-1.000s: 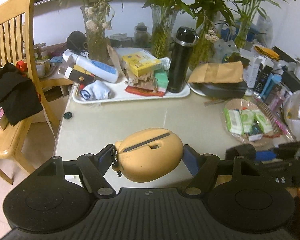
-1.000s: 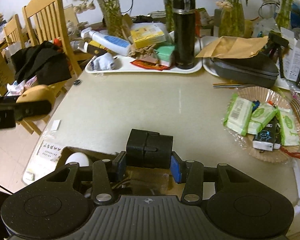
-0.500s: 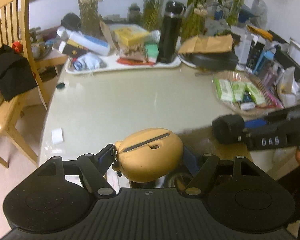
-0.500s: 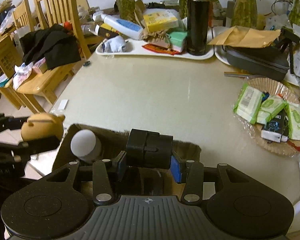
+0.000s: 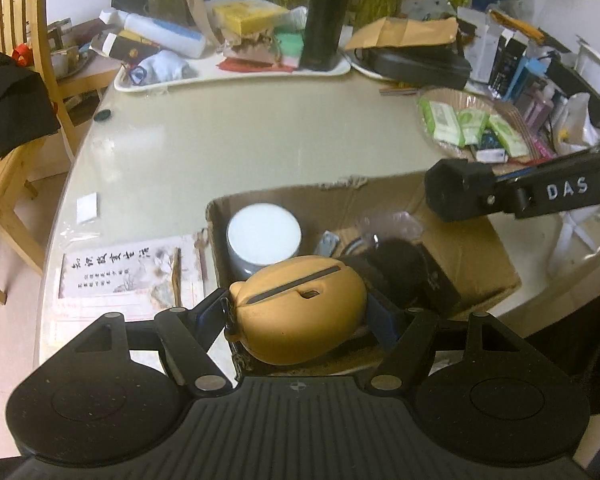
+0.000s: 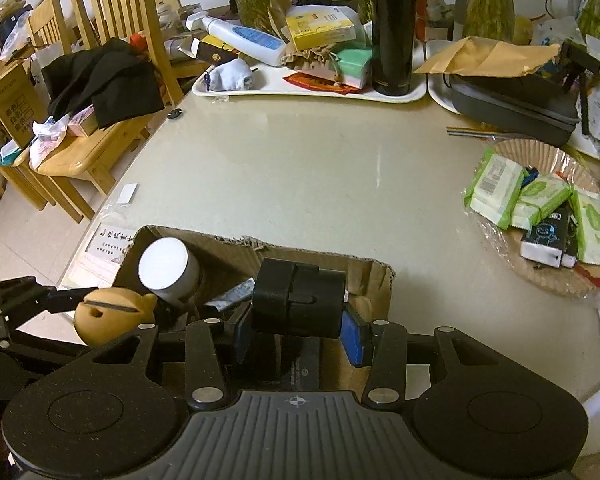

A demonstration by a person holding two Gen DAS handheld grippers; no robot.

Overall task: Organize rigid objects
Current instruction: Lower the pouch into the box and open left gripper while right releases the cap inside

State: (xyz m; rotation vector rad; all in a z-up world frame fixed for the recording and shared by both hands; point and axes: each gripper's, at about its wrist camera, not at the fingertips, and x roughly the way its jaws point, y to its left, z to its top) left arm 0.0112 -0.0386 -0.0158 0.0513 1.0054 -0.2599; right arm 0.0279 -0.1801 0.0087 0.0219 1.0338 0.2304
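Over the cardboard box (image 5: 452, 248) both loads hang ready to drop — placing step. Left gripper (image 5: 300, 314): jaws fairly wide, clamped on the tan case (image 5: 300, 312) above the box's near-left corner, beside the white-lidded jar (image 5: 263, 234). Right gripper (image 6: 296, 330): jaws narrower, clamped on the black adapter (image 6: 298, 302) above the box's middle. Next, I'd judge: lower, then release. Box is crowded — free floor mainly toward its right wall. Bench (image 6: 320, 160) beyond the box lies bare.
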